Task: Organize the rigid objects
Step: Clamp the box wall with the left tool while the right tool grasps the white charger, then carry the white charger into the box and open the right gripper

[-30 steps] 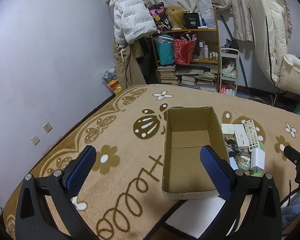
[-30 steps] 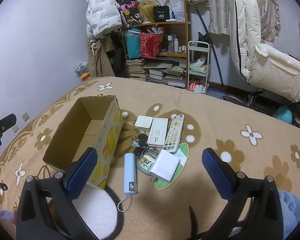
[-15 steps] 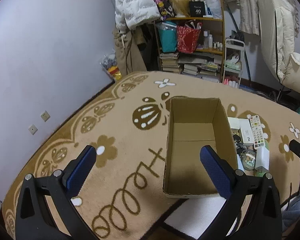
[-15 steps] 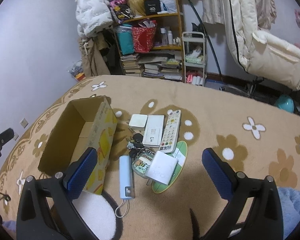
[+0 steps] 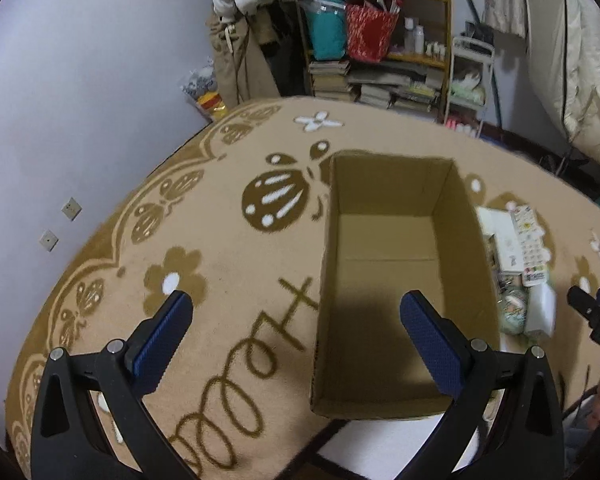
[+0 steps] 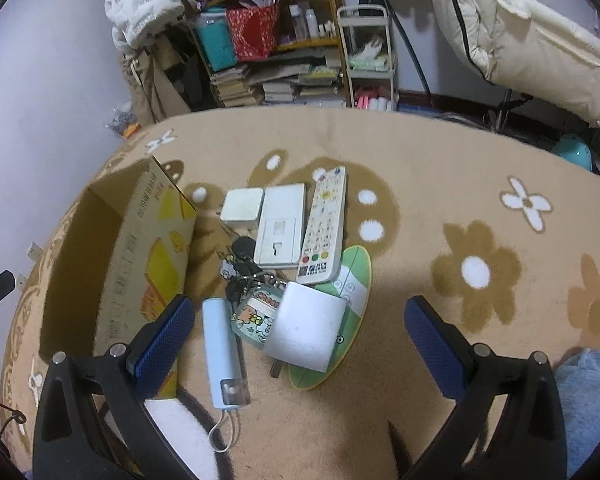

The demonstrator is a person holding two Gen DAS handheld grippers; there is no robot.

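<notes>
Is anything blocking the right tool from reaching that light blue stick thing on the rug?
Nothing visible does. The right tool hangs open above the pile, and the light blue stick lies on the rug beside the cardboard box, its top uncovered.

Bookshelf (image 6: 276, 60), white jacket (image 6: 140, 0), rug (image 6: 440, 184)

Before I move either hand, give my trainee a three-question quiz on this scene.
1. True or false: the box already holds an item.
2. What lies directly left of the remote? A) white panel B) power bank C) keys
3. Fill in: both the left tongs and the right tongs are ____ and hold nothing.

Key: 1 false; 2 A; 3 open.
</notes>
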